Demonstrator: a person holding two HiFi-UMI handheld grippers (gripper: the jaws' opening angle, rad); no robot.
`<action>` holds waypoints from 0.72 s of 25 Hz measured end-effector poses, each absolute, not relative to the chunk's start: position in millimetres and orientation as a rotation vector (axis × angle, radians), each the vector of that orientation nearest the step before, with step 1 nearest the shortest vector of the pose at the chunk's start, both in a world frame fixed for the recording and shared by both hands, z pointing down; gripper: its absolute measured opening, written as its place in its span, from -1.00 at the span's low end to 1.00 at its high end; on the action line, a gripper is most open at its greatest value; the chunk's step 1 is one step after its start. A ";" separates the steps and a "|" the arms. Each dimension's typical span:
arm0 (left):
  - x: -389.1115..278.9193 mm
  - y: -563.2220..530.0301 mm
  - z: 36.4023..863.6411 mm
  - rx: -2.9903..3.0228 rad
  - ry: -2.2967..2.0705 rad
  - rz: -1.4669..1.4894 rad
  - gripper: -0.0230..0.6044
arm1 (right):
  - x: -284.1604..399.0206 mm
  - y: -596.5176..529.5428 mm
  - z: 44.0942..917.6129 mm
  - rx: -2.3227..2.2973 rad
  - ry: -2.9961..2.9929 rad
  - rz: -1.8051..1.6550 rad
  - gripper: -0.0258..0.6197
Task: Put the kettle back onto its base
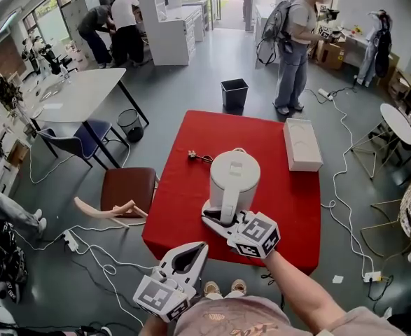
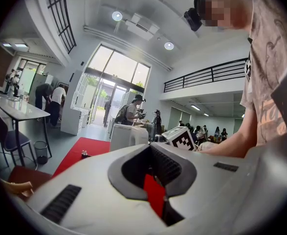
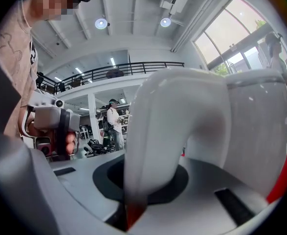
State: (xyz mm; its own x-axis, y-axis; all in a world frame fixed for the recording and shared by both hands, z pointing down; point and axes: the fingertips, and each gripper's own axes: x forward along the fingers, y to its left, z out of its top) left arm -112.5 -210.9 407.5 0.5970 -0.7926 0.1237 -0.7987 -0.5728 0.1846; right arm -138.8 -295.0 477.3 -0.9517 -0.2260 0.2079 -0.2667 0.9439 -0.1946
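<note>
Gripping the kettle (image 1: 234, 176): the right gripper (image 1: 216, 216) had its jaws clamped on the handle (image 3: 153, 141).
The kettle was upright over mid red surface (image 1: 184, 208); the left gripper (image 1: 199, 248) hung nearer, jaws closed, empty.

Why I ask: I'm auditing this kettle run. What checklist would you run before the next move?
1. The kettle upright: ok.
2. Grip of the right tongs on the handle: ok, closed on it.
3. Base under the kettle: cannot tell, none shows.
4. The plug clear of the kettle: ok, it lies apart to its left.
5. The left tongs free: ok, they hold nothing.
6. The white box out of the way: ok, apart on the right.
</note>
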 end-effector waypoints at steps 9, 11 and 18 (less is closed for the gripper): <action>-122.3 -210.9 411.7 2.574 -1.337 0.052 -0.93 | -149.6 -293.8 487.7 0.345 -2.915 0.315 -0.75; -122.3 -211.3 412.3 2.572 -1.336 0.053 -0.93 | -150.0 -294.3 488.2 0.348 -2.917 0.321 -0.75; -118.8 -210.9 410.6 2.575 -1.329 0.049 -0.93 | -155.1 -285.6 487.1 0.327 -2.929 0.302 -0.75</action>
